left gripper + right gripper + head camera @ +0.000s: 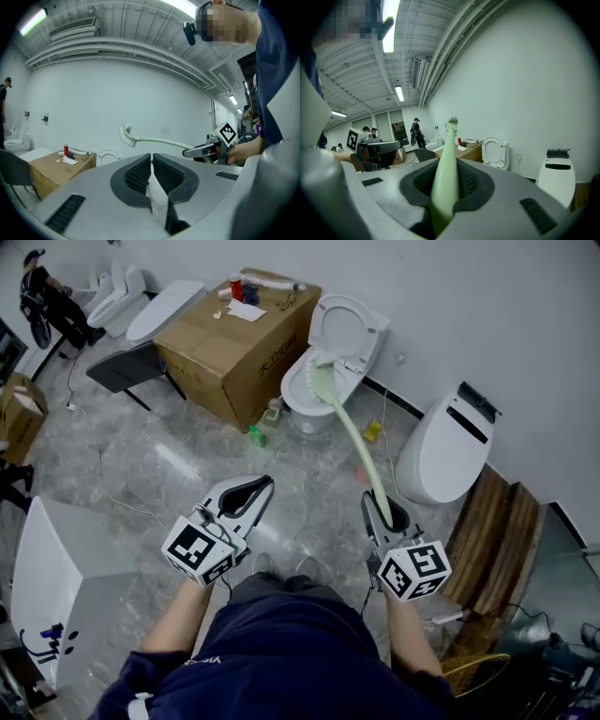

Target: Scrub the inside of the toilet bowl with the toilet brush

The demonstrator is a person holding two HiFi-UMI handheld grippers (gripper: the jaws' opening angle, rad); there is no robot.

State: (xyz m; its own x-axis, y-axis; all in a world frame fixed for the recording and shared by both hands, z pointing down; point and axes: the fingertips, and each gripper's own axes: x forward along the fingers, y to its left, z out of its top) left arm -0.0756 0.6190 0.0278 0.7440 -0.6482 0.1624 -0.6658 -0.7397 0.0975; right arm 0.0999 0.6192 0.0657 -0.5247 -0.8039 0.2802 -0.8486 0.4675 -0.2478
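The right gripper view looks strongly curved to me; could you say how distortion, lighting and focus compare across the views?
Right gripper view: fisheye bending, dark corners, glare from the ceiling light, and the toilet brush handle near the lens looks soft. Left gripper view: the same fisheye vignette, a bright strip lamp top left. Head view: even light, milder distortion, faint sheen on the floor.

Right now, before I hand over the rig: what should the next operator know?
The left claw is shut and empty.
The right claw is shut on the toilet brush handle.
The brush head is in the air, not yet down in the open toilet.
Done: brush in grip.
Left: lower the head into the bowl and scrub all round the inside.
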